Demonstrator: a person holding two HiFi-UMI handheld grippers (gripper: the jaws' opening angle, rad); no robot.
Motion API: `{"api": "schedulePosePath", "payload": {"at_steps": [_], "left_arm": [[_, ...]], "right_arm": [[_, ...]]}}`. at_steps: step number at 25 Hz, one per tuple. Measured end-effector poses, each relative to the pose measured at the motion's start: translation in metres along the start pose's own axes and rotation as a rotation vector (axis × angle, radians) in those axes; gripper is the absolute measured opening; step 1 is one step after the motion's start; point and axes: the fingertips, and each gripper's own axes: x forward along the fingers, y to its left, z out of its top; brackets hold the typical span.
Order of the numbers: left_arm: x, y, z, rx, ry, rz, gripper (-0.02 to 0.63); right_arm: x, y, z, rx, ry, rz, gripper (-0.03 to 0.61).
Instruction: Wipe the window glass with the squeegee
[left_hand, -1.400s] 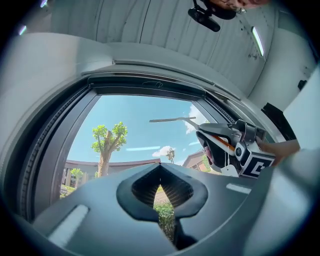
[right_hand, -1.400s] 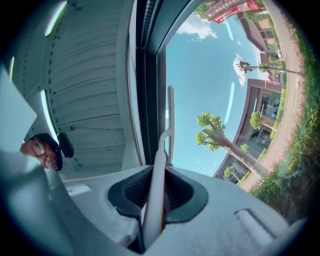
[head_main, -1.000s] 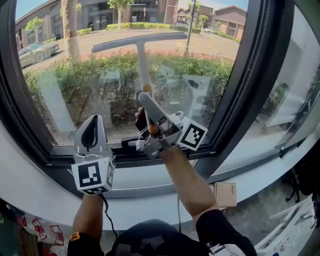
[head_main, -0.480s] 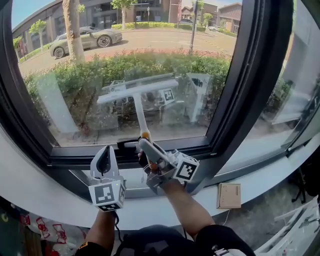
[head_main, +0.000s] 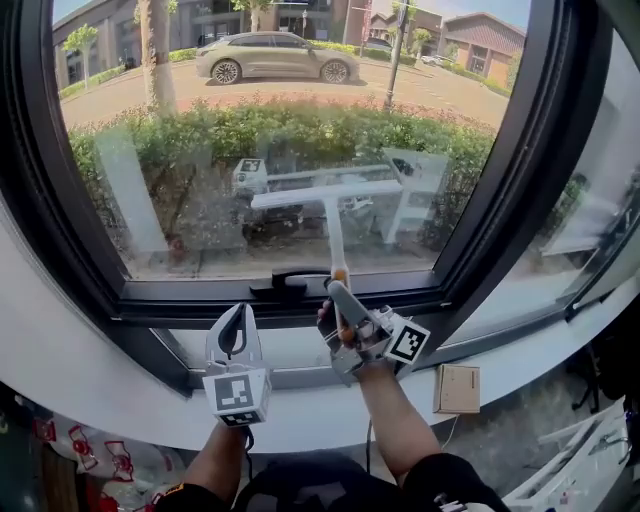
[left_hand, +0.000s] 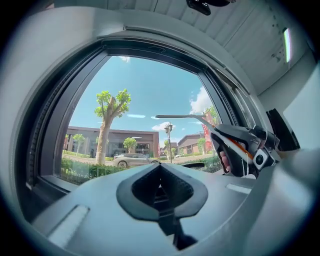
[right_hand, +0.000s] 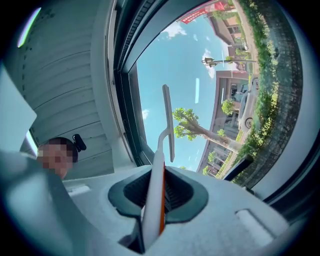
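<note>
The white T-shaped squeegee (head_main: 333, 235) has come down the window glass (head_main: 190, 170). A second ago its blade lay high on the pane; now it sits across the lower part, near the black frame (head_main: 180, 292). I judge this downward stroke nearly finished. The right hand-held gripper (head_main: 338, 300) is clenched on the squeegee's orange-striped handle. The left hand-held gripper (head_main: 233, 325) is closed on nothing, low by the sill. No container is in use. A small tan box (head_main: 458, 388) lies below, its contents unseen.
</note>
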Motion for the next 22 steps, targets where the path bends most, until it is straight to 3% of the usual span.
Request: {"api": "schedulePosePath", "payload": {"at_steps": [9, 14, 22], "left_arm": [[-0.015, 0.015, -0.018, -0.043, 0.034, -0.047, 0.018], [-0.011, 0.015, 0.008, 0.014, -0.029, -0.032, 0.018], [0.018, -0.009, 0.068, 0.096, -0.133, 0.025, 0.018]], "right_arm": [[0.000, 0.010, 0.009, -0.009, -0.020, -0.037, 0.049], [0.002, 0.028, 0.035, -0.011, -0.068, 0.022, 0.049], [0.045, 0.078, 0.113, -0.137, 0.016, 0.149, 0.049]]}}
